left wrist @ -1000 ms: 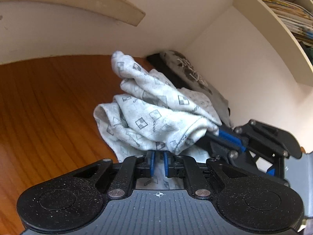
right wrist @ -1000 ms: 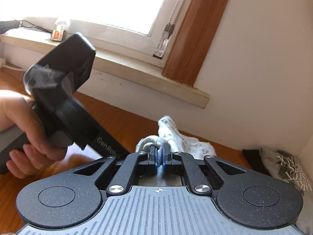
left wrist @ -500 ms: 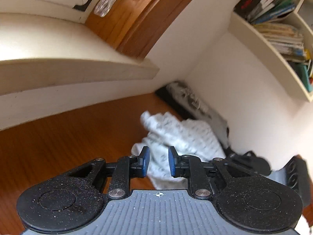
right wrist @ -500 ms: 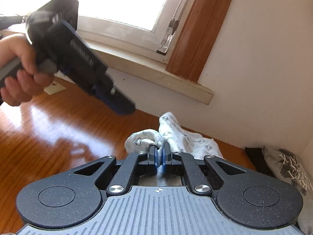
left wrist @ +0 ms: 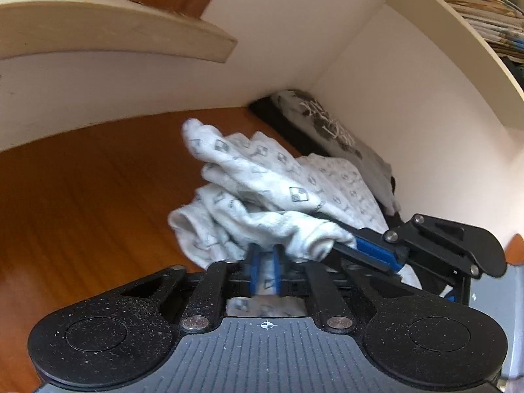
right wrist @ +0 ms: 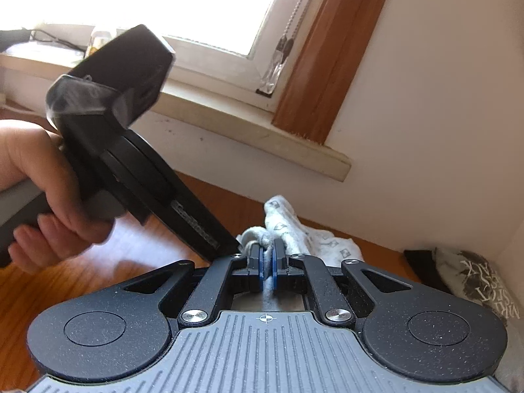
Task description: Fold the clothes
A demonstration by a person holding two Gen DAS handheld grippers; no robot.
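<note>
The right gripper [right wrist: 267, 266] is being kept clamped on a bunched fold of the white patterned garment [left wrist: 262, 193], which is being held crumpled just ahead of its fingers above the wooden table [left wrist: 82, 196]. The left gripper [left wrist: 264, 270] is being held with its blue pads a narrow gap apart, cloth lying between them; whether it is being pinched cannot be told. A grey printed garment [right wrist: 475, 275] is lying beyond, to the right.
</note>
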